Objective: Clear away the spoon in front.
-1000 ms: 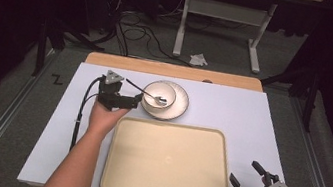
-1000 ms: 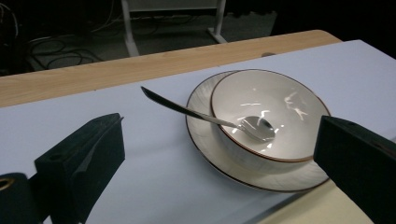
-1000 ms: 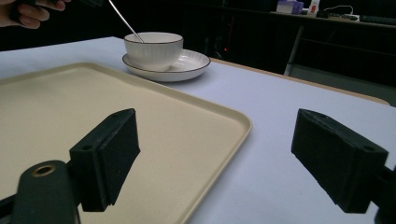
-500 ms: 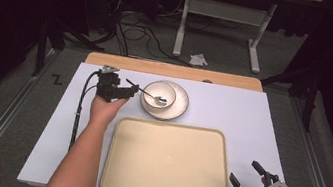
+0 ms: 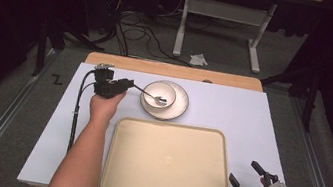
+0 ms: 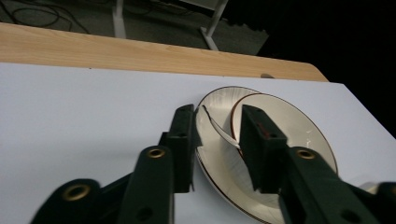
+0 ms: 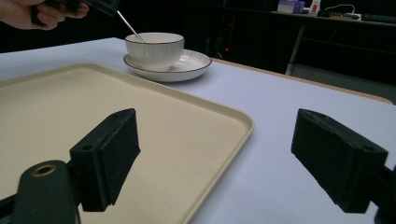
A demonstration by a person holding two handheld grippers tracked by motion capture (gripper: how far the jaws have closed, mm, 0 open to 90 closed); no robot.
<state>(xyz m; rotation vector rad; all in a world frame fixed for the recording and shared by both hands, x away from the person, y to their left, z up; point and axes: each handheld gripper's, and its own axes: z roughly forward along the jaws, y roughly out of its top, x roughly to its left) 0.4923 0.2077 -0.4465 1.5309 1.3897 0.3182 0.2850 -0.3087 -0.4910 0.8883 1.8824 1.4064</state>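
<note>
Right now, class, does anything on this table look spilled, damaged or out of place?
Nothing stands out. The bowl sits upright on its plate, the spoon leans in the bowl, and the tray lies flat and bare.

The high view looks down from above the table; both gripper views sit low (close), sharing the white ribbed bowl (image 5: 160,94) (image 7: 154,50).
</note>
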